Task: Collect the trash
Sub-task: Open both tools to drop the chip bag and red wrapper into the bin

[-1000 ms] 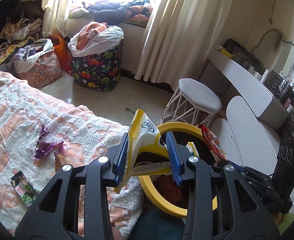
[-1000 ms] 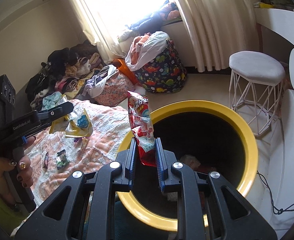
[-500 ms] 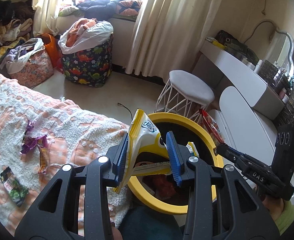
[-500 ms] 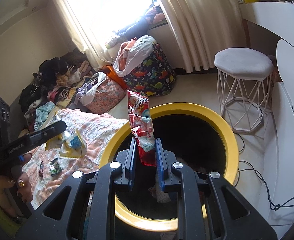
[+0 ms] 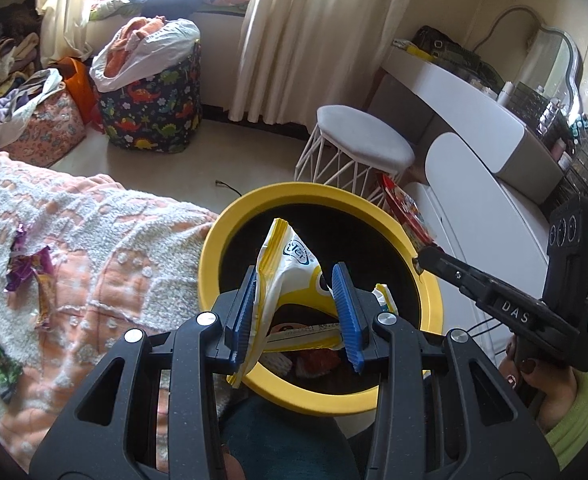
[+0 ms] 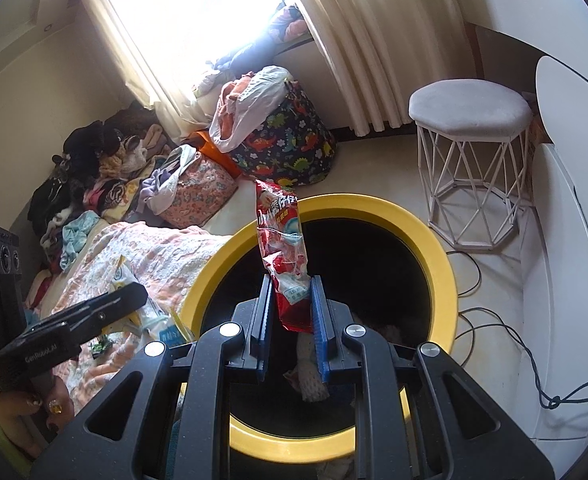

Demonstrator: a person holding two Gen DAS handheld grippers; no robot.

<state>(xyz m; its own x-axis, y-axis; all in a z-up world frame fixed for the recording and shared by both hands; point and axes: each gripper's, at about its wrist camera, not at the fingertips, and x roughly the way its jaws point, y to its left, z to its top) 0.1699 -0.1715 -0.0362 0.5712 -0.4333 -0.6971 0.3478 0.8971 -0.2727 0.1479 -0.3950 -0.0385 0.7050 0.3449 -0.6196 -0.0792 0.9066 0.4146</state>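
I've got both bags over the bin (image 6: 434, 240), left gripper (image 5: 300, 300) clamping the yellow bag (image 5: 289, 268), right gripper (image 6: 292, 312) the red bag (image 6: 283, 248), which probably snags the rim on release.

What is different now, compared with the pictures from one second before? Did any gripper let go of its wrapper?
Both grippers moved over the yellow bin. The left gripper carried the yellow-white wrapper from the blanket's edge to above the bin's opening; the right gripper brought the red wrapper further over it. Nothing was let go: both remain shut on their wrappers. The purple wrappers on the blanket stayed.
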